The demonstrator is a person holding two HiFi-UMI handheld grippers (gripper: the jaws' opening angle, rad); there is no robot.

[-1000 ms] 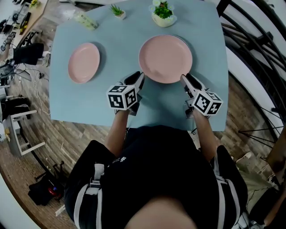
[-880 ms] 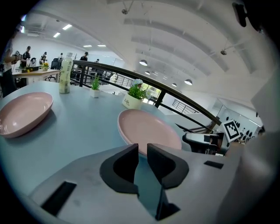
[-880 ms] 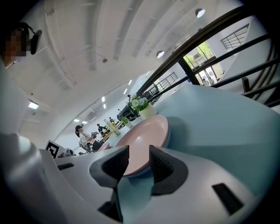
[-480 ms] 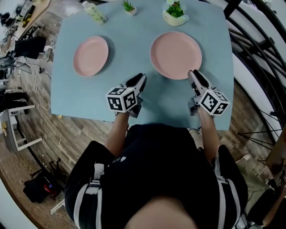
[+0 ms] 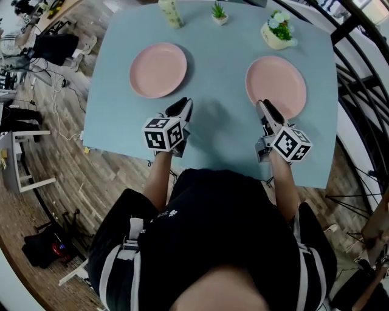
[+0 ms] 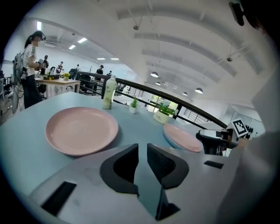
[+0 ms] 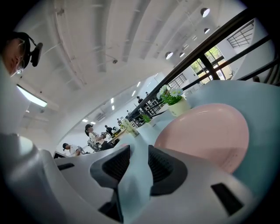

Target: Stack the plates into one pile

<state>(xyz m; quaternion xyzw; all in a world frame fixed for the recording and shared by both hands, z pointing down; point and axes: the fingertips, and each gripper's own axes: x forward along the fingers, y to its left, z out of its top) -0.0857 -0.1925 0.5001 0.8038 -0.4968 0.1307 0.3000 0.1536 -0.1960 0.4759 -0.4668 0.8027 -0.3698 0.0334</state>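
Two pink plates lie on the light blue table [image 5: 219, 73]. The left plate [image 5: 158, 70] [image 6: 81, 130] lies alone. The right plate [image 5: 275, 87] [image 7: 205, 135] shows a pale bluish rim under it in the left gripper view [image 6: 183, 138]. My left gripper [image 5: 183, 104] [image 6: 142, 151] hovers just off the left plate's near right edge. Its jaws have narrowed a little; a slim gap stays, with nothing in it. My right gripper [image 5: 262, 105] [image 7: 139, 153] sits at the right plate's near left edge, jaws slightly apart and empty.
At the table's far edge stand a bottle [image 5: 171, 12], a small potted plant [image 5: 218, 13] and a white flower pot [image 5: 278, 30]. Black railings [image 5: 358, 73] run along the right side. People [image 6: 28, 65] stand at desks far behind.
Both grippers have left the right plate's near rim and shifted left across the table. The left one now sits by the left plate, the right one at the right plate's left edge.
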